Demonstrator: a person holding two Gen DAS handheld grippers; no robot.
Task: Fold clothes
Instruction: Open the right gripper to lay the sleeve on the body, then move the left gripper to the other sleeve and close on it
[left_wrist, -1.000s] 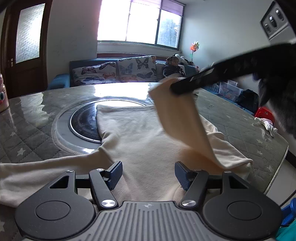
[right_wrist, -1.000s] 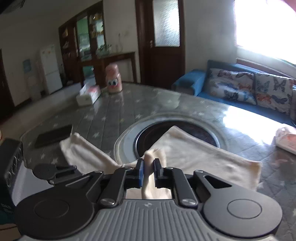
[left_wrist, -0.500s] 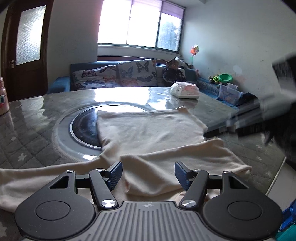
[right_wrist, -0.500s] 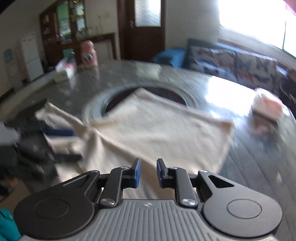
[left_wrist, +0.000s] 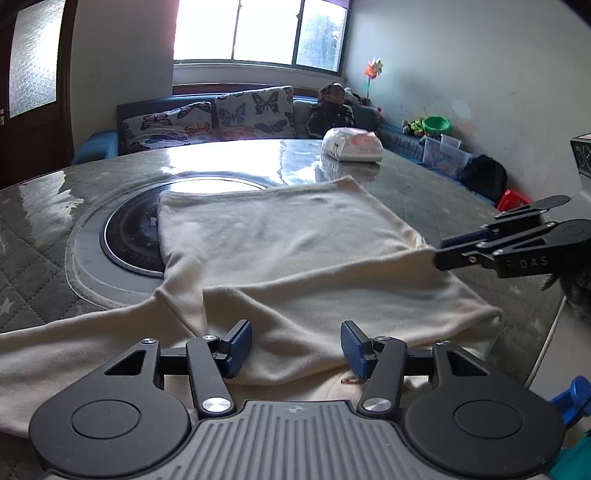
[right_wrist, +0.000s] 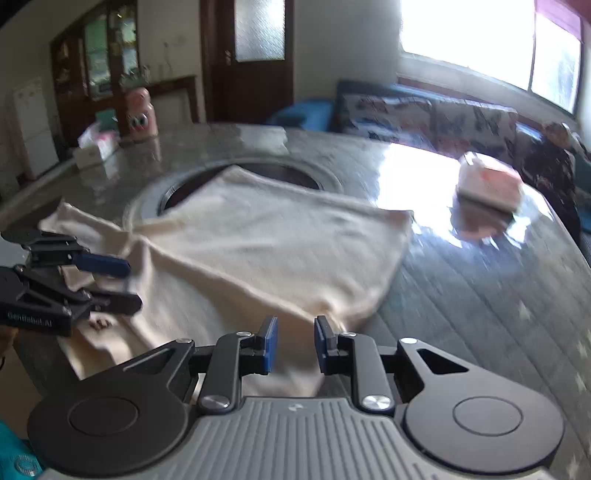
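Observation:
A cream long-sleeved garment (left_wrist: 280, 243) lies flat on the round table, its far part over the dark hotplate. One sleeve is folded across the body near me; the other sleeve (left_wrist: 66, 347) stretches left. My left gripper (left_wrist: 295, 345) is open and empty, low over the garment's near edge. My right gripper (right_wrist: 291, 345) is open and empty at the garment's right near corner (right_wrist: 332, 302); in the left wrist view it (left_wrist: 439, 251) comes in from the right, at the cloth's edge. The left gripper (right_wrist: 125, 284) shows in the right wrist view at the left.
A round black hotplate (left_wrist: 129, 240) sits in a grey ring at the table's centre. A white and pink tissue pack (left_wrist: 351, 146) lies at the far side. A pink bottle (right_wrist: 140, 114) and a box (right_wrist: 96, 147) stand at the far left. A sofa (left_wrist: 207, 122) is beyond.
My right gripper carried a sleeve across the body, let it go and pulled back to the right side, where it has opened wider. The left gripper has stayed still.

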